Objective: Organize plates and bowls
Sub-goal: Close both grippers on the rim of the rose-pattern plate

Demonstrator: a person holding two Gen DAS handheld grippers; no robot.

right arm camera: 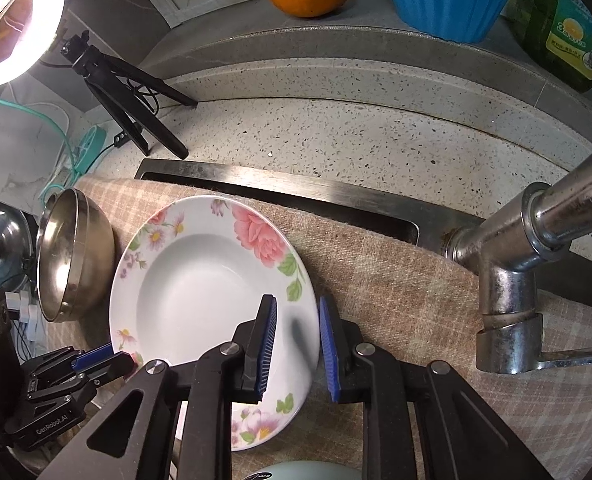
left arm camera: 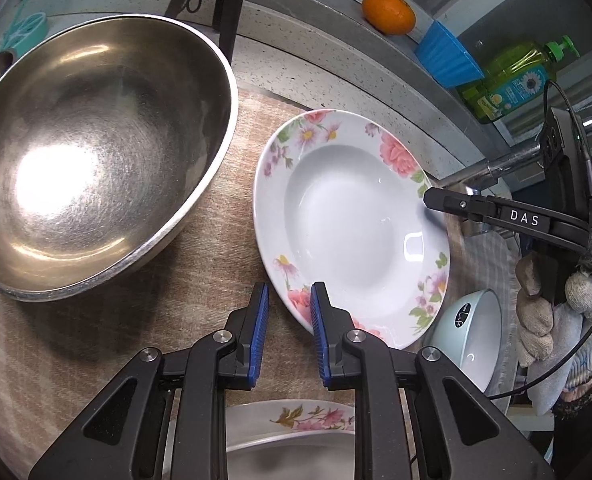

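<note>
One steel bowl (left arm camera: pixel 95 152), the largest item, sits on the checked cloth (left arm camera: pixel 223 248) at the left. Just right of it lies one floral plate (left arm camera: pixel 348 216) on the same cloth. A second floral plate (left arm camera: pixel 291 420) shows beneath the left gripper (left arm camera: pixel 285 336), whose jaws stand apart around the first plate's near rim. The right gripper (right arm camera: pixel 296 344) also stands apart, straddling that plate's opposite rim. One pale blue bowl (left arm camera: pixel 472 332) rests near the plate. On the ledge behind: one soap bottle (left arm camera: pixel 512 80), one blue cup (left arm camera: pixel 448 56), one orange (left arm camera: pixel 388 12).
</note>
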